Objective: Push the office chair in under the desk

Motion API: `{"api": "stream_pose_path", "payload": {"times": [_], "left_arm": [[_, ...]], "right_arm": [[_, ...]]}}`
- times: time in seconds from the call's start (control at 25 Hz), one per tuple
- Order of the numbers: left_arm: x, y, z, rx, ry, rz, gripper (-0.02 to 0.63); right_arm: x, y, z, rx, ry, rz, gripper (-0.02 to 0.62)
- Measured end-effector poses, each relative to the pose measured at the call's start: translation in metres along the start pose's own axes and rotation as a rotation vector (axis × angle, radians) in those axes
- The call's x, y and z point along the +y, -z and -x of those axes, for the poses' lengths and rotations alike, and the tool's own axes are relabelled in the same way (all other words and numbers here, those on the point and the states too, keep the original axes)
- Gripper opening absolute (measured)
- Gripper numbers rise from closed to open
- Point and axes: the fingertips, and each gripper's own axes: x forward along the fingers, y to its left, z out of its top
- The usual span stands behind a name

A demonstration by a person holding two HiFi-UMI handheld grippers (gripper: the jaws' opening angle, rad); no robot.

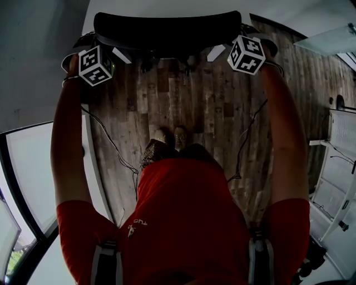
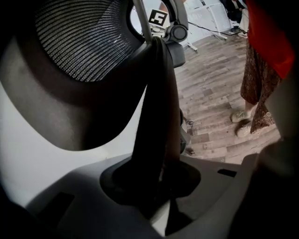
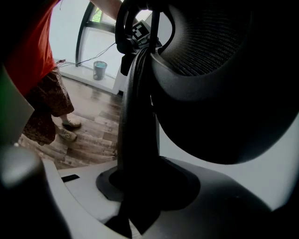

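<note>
The office chair's black mesh back (image 1: 167,30) stands at the top of the head view, up against the white desk (image 1: 167,6). My left gripper (image 1: 119,54) grips the back's left rim and my right gripper (image 1: 217,53) its right rim. In the left gripper view the dark rim (image 2: 156,116) runs down between the left gripper's (image 2: 159,182) jaws, which are shut on it, with the mesh (image 2: 84,42) beside it. In the right gripper view the right gripper (image 3: 135,186) is shut on the other rim (image 3: 135,121). The chair's seat and base are hidden.
A wood plank floor (image 1: 200,111) lies below, with the person's shoes (image 1: 169,139) and thin cables (image 1: 119,153) on it. A glass wall (image 1: 28,178) runs along the left, and white furniture (image 1: 339,167) stands at the right. A small cup (image 3: 99,70) sits by the window.
</note>
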Motion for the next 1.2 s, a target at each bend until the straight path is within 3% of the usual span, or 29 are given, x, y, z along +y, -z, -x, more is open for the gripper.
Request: {"api": "stream_pose_path", "payload": {"times": [0.6,0.88,1.2], "left_arm": [[0.014,-0.006,-0.011,-0.033,-0.020,0.017,0.127],[0.007,-0.007,-0.004,-0.059,-0.050,0.048,0.245],[0.014,-0.016,0.033,-0.127,-0.153,0.102,0.272]], "right_arm": [[-0.021,0.007,-0.009,-0.006,0.015,0.000,0.164],[-0.021,0.008,-0.003,0.021,0.067,0.010,0.193],[-0.015,0.013,0.040,0.014,0.125,-0.047,0.209]]}}
